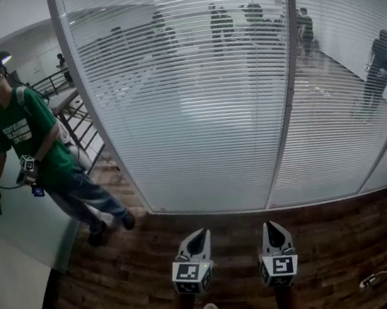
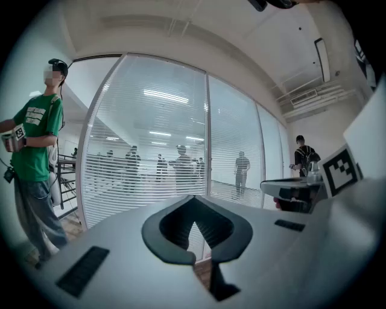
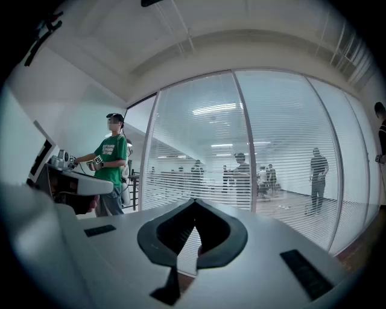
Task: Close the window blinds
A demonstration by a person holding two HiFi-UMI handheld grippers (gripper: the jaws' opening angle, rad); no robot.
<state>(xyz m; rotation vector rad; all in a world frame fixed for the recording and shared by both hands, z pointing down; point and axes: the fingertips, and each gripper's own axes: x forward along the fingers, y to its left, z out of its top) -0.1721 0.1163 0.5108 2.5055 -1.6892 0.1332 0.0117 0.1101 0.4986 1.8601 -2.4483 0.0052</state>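
Blinds (image 1: pixel 193 100) at 12 o'clock, slats lying open with figures visible through them; left tool (image 1: pixel 197 239) and right tool (image 1: pixel 274 230), jaws together and empty, wait at 6 o'clock — closing seemingly not yet begun.

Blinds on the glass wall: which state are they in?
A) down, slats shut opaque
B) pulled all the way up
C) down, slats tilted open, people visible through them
C: the blinds hang down full length, and people behind them show between the slats.
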